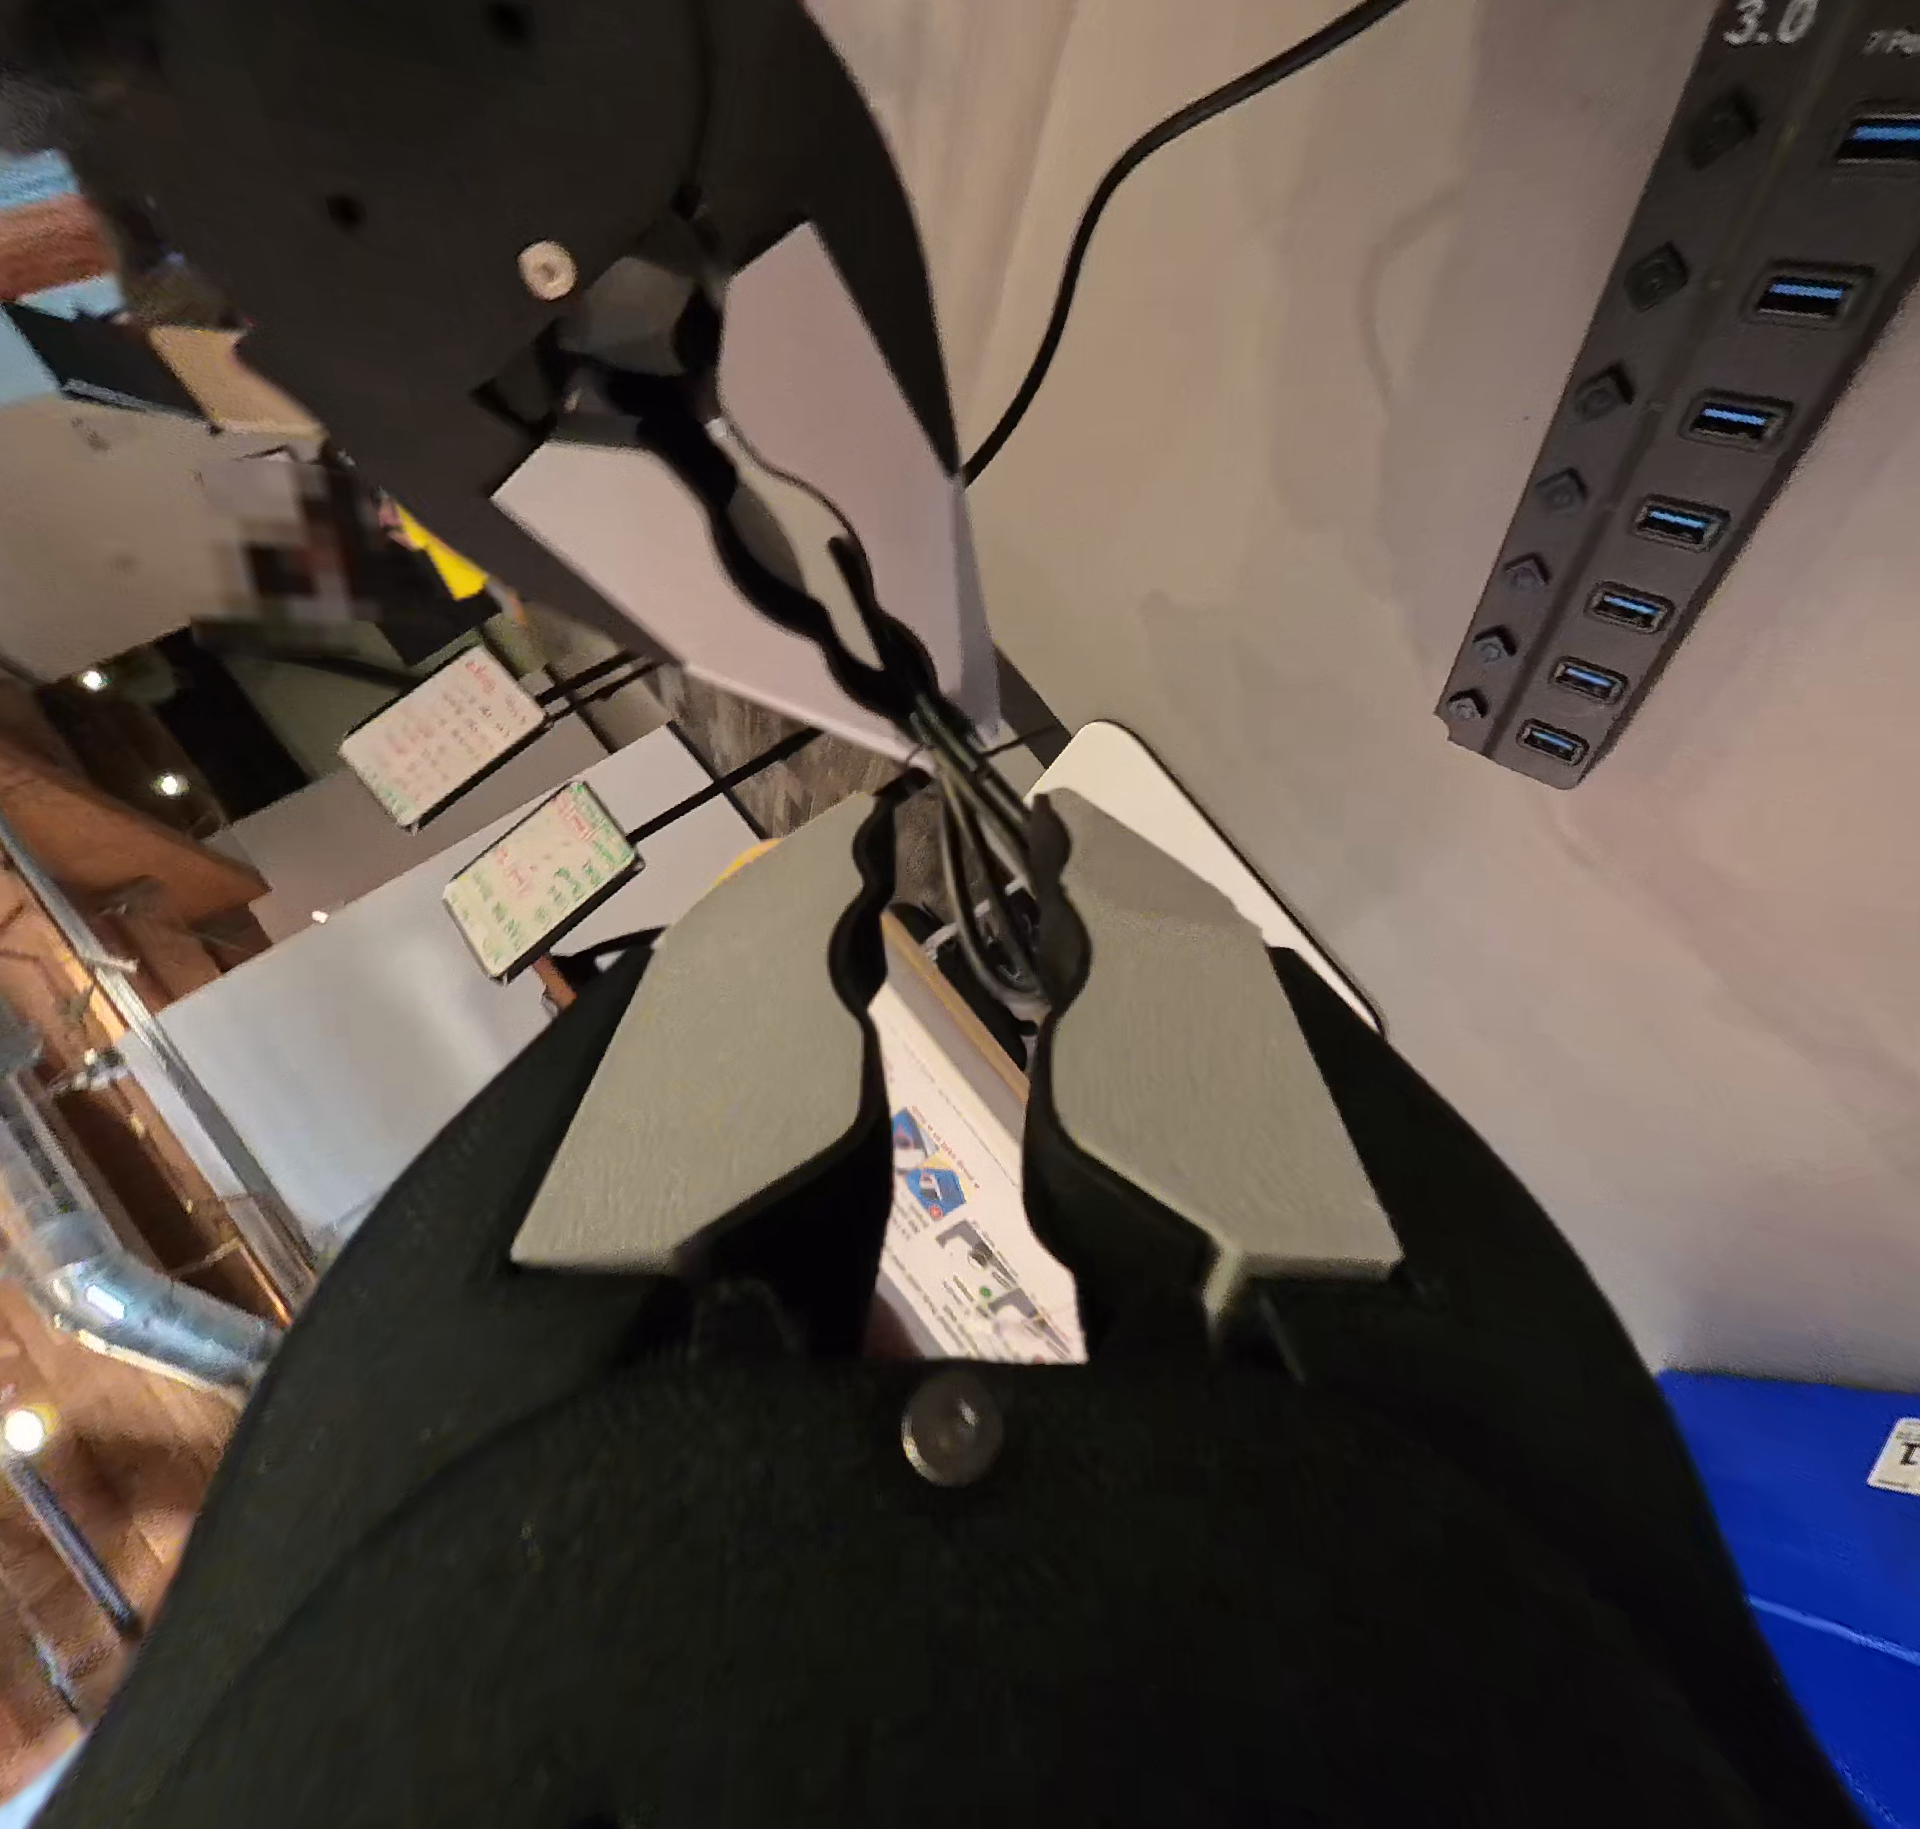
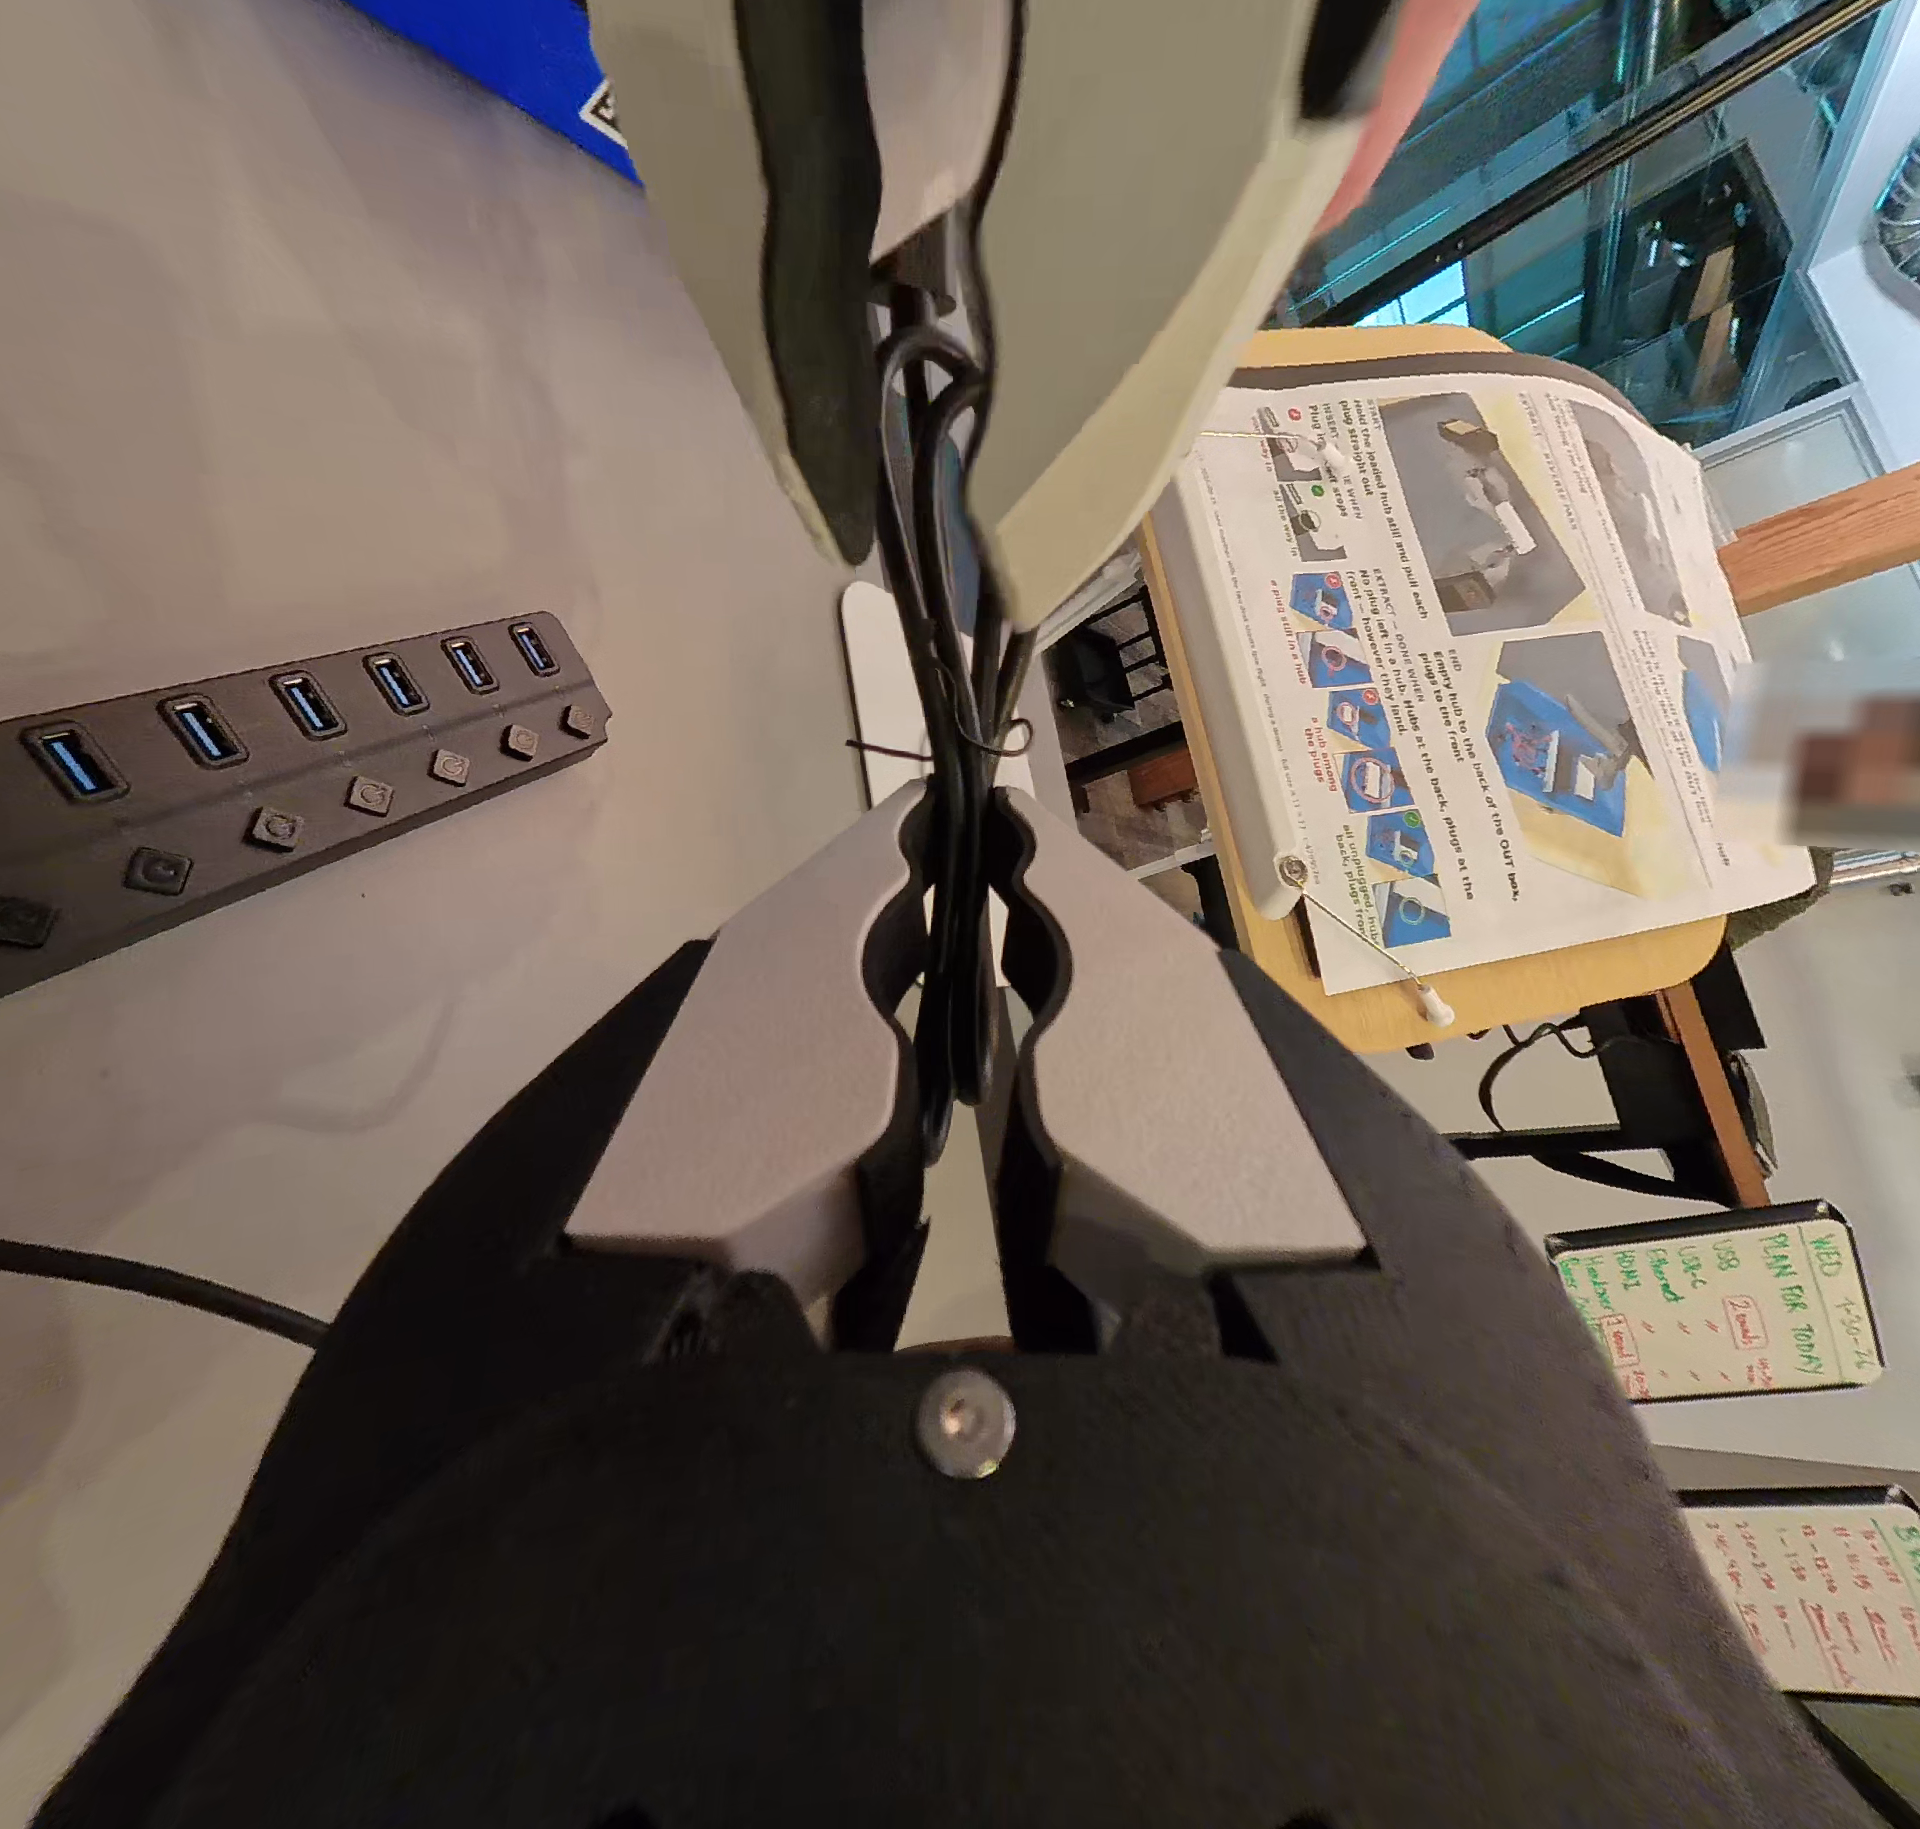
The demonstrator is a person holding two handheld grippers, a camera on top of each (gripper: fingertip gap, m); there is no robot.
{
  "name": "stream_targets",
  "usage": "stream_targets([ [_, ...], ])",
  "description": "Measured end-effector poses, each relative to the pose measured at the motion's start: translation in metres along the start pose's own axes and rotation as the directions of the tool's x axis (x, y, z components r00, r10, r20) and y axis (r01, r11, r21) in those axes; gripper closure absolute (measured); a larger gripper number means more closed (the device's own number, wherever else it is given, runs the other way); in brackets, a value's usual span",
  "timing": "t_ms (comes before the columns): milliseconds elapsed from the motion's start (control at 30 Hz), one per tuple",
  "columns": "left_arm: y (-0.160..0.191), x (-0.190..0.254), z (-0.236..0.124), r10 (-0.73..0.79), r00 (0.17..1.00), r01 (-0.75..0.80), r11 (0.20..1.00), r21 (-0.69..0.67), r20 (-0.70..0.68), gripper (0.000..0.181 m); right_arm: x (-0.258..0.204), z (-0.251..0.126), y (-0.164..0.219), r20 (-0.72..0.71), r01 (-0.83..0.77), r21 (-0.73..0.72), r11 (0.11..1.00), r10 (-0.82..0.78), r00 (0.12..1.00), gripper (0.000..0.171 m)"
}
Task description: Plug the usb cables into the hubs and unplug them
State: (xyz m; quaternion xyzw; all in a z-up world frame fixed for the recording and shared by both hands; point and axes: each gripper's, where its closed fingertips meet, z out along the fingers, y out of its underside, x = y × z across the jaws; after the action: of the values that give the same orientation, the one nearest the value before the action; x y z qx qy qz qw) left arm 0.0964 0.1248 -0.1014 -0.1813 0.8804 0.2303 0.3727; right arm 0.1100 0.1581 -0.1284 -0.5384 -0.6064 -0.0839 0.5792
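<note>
A black USB hub (image 1: pixel 1621 491) with several blue ports lies on the white table; all the ports that show are empty. It also shows in the right wrist view (image 2: pixel 301 751). A coiled black cable bundle (image 2: pixel 956 906), bound by a thin twist tie, hangs in the air between both grippers. My right gripper (image 2: pixel 961 797) is shut on one end of it. My left gripper (image 1: pixel 966 823) faces it tip to tip, jaws narrowly apart and closed around the bundle's other end (image 1: pixel 971 844). No plug is visible.
A blue bin (image 1: pixel 1808 1571) stands at the table's edge. A loose black cord (image 1: pixel 1143 148) runs across the white table (image 1: pixel 1351 844). Past the table's edge stand a wooden stand with an instruction sheet (image 2: pixel 1455 688) and small whiteboards (image 2: pixel 1714 1301). Across from one pair of fingers to the other is roughly 5 cm.
</note>
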Motion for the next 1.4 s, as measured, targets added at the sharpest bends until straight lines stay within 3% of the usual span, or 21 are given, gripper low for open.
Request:
stream_targets([
  [100, 0.009, -0.014, -0.02, -0.172, 0.982, 0.171, 0.985, 0.011, 0.08, 0.147, 0.002, -0.001, 0.0, -0.01, 0.006, -0.001, 1.0, -0.006, 1.0, 0.167],
  [200, 0.035, -0.022, -0.041, -0.423, 0.885, 0.427, 0.904, 0.025, 0.196, 0.134, 0.005, -0.002, -0.001, -0.026, 0.009, 0.004, 1.0, -0.009, 1.0, 0.167],
  [333, 0.062, 0.006, -0.044, -0.762, 0.615, 0.761, 0.641, 0.102, 0.203, 0.115, 0.008, -0.004, -0.002, -0.043, 0.009, 0.009, 1.0, -0.009, 0.999, 0.166],
  [467, 0.048, 0.031, -0.026, -0.937, 0.348, 0.891, 0.343, 0.298, 0.039, 0.107, 0.009, -0.005, -0.005, -0.045, 0.006, 0.017, 1.0, -0.005, 0.999, 0.167],
  [600, 0.038, 0.044, 0.006, -0.969, 0.235, 0.919, 0.197, 0.341, -0.073, 0.104, 0.01, -0.007, -0.008, -0.05, 0.003, 0.027, 1.0, -0.002, 0.999, 0.167],
  [767, 0.022, 0.038, 0.036, -0.97, 0.149, 0.903, 0.054, 0.426, -0.193, 0.106, 0.014, -0.01, -0.009, -0.057, -0.01, 0.039, 0.999, 0.012, 0.998, 0.167],
  [900, 0.014, 0.013, 0.034, -0.965, 0.133, 0.837, -0.012, 0.546, -0.224, 0.12, 0.014, -0.01, -0.009, -0.055, -0.01, 0.04, 0.999, 0.012, 0.998, 0.167],
  [1167, 0.001, -0.009, 0.035, -0.934, 0.089, 0.781, -0.149, 0.606, -0.345, 0.15, 0.014, -0.012, -0.011, -0.057, -0.007, 0.044, 0.999, 0.009, 0.998, 0.167],
  [1400, 0.001, -0.006, 0.034, -0.928, 0.069, 0.783, -0.176, 0.597, -0.365, 0.172, 0.015, -0.013, -0.011, -0.059, -0.005, 0.048, 0.999, 0.008, 0.998, 0.167],
])
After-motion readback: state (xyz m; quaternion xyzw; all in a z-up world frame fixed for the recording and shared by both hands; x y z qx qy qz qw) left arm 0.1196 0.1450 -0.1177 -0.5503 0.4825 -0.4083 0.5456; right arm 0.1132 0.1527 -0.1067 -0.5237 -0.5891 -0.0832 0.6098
